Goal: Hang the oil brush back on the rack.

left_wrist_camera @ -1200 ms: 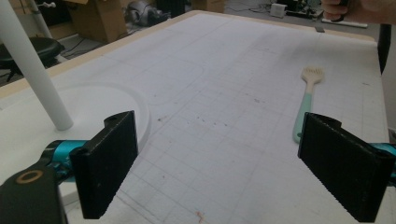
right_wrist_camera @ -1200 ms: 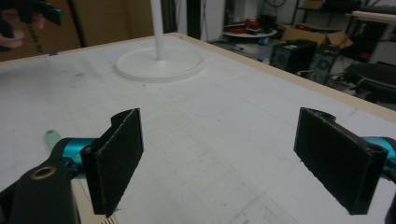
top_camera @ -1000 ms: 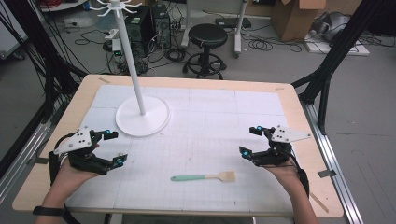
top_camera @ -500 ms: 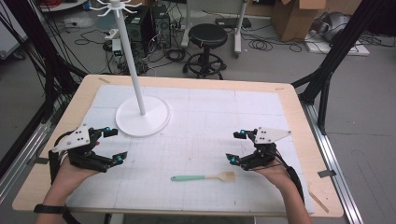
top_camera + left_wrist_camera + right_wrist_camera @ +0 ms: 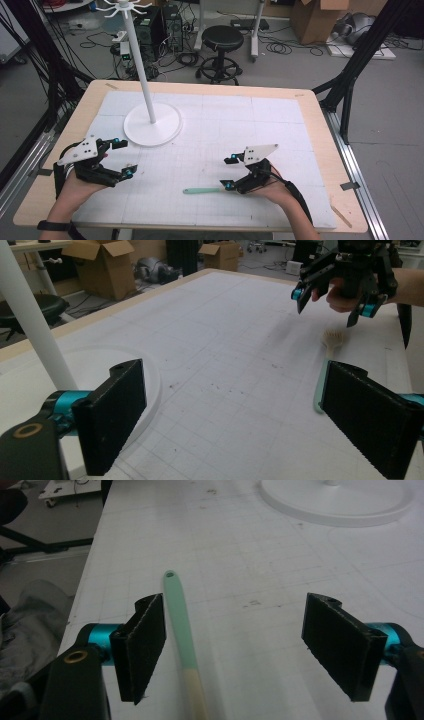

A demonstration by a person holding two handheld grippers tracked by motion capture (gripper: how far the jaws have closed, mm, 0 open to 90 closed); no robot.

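In the high view, the left gripper (image 5: pixel 118 157) is at the lower left of the frame, above the white mat (image 5: pixel 280 130) that covers the desk (image 5: pixel 320 120). Its jaws stand wide apart and nothing is between them. A little higher and to the right, the white stand (image 5: pixel 152 125) rests on its round base, and its thin pole goes up to the top of the frame.

Near the lower middle lies the brush (image 5: pixel 202 190), flat on the mat, with its mint-green handle pointing to the left. The right gripper (image 5: pixel 230 173) is directly over its bristle end, in the lower right part of the frame. Its jaws have just been closing a little, but they are open and the pads do not touch the brush.

In the right gripper view the handle (image 5: pixel 177 605) runs up between the two black jaws, close beside the left one.
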